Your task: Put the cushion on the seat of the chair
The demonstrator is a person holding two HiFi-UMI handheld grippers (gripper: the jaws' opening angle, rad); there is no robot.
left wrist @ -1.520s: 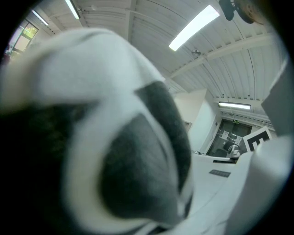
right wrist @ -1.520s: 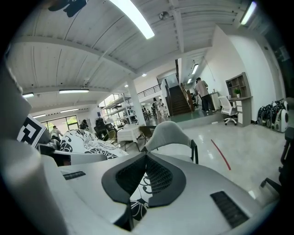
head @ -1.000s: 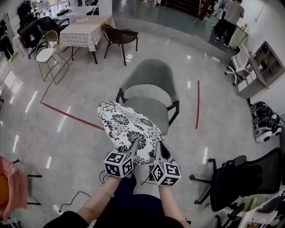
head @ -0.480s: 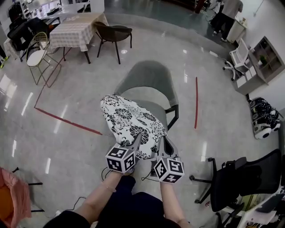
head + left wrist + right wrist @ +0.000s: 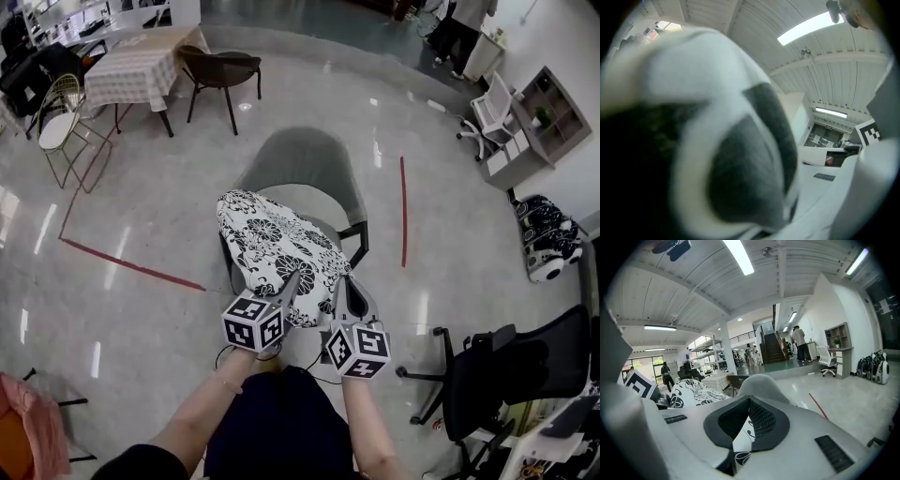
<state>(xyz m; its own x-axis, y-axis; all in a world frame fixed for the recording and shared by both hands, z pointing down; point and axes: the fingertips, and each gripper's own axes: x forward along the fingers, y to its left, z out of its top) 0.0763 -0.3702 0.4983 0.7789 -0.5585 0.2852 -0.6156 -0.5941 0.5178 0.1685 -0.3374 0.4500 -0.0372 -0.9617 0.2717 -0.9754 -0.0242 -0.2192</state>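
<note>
Much of chair seat (image 5: 314, 202) seemingly hidden under cushion (image 5: 281, 251)

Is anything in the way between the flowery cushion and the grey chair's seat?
No, nothing visible is. The cushion, pinched by the left gripper and right gripper, hangs right at the chair, and the part of the seat that shows is bare.

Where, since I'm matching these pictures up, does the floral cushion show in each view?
Head view: cushion central, overlapping the grey chair.
Left gripper view: cushion blurred, filling left and middle.
Right gripper view: cushion left of middle, edge between jaws.
Shared landmark: grey chair, absent from left gripper view.
</note>
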